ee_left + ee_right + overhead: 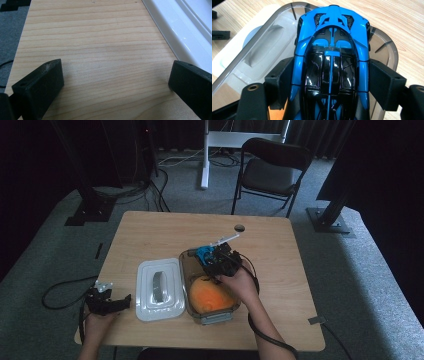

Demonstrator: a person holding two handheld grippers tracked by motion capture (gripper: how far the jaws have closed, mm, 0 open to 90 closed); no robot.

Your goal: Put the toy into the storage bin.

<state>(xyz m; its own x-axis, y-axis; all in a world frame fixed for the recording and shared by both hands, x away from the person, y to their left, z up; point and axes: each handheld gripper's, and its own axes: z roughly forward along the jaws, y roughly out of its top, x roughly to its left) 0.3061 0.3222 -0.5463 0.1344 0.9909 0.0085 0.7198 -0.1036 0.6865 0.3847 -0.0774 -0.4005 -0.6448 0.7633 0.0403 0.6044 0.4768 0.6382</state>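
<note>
Car (332,62), glossy and likely slippery, sits pinched at its flanks by the right gripper (218,262) over the tub (186,265) (far end); left gripper (107,302) gapes idle near the table's (165,227) left edge.

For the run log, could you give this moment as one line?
right gripper: shut on toy car over container | left gripper: open, above table | lid: off

High view looks forward and down over the whole table (150,227) from the person's side. Left gripper view sits low, tight on bare wood beside the lid (185,27). Right gripper view is super close on the car (332,57) above the box (384,47); all share the tabletop.
</note>
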